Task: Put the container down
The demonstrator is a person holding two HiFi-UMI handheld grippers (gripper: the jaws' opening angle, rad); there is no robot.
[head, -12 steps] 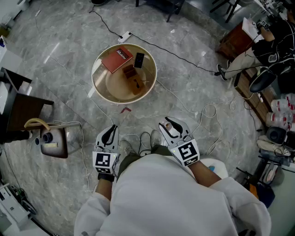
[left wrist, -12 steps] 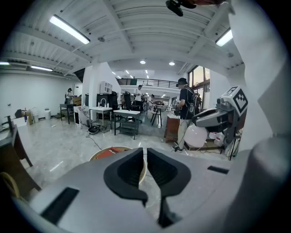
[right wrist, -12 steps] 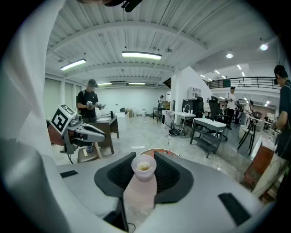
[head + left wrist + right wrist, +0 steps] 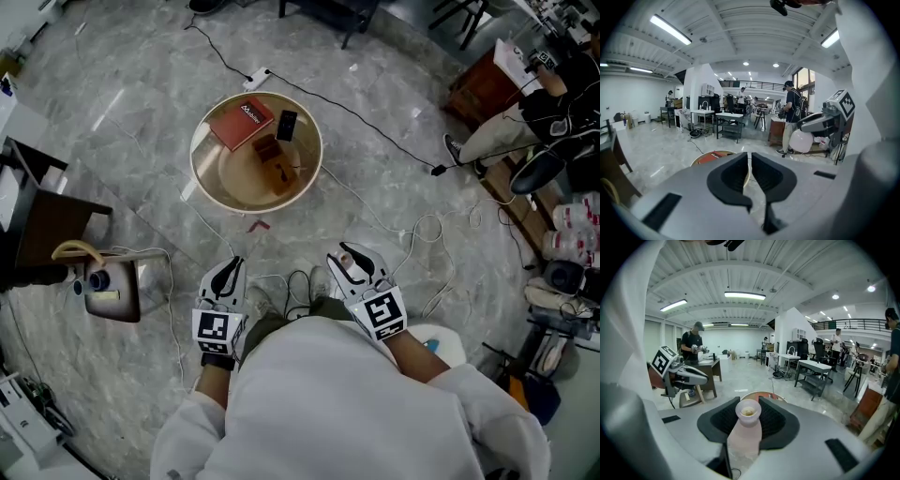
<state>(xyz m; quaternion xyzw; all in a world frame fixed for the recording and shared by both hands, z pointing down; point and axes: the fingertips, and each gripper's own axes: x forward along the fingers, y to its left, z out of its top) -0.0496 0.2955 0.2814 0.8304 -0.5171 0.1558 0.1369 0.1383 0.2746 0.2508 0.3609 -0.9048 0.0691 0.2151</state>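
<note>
My right gripper [image 4: 349, 259] is held low in front of my body, shut on a small translucent pinkish container [image 4: 746, 430] with an open mouth. The container lies lengthwise between the pads, mouth pointing forward, and its tip [image 4: 344, 254] shows in the head view. My left gripper [image 4: 228, 273] hangs beside it, shut, with nothing between its jaws [image 4: 750, 161]. A round tan tub [image 4: 251, 207] stands on the floor ahead, holding a red book [image 4: 240, 121], a black phone [image 4: 286, 123] and wooden blocks [image 4: 270, 161]. Both gripper views look toward that tub [image 4: 765, 396].
A low wooden stand [image 4: 111, 289] with small items sits at the left, beside a dark chair [image 4: 45, 225]. Cables [image 4: 412, 231] trail over the marble floor. Cluttered shelves [image 4: 565, 239] and a seated person [image 4: 525, 117] are at the right.
The head view has shifted a little, so the tub sits slightly lower and further right. Both grippers keep their places and the container stays held.
</note>
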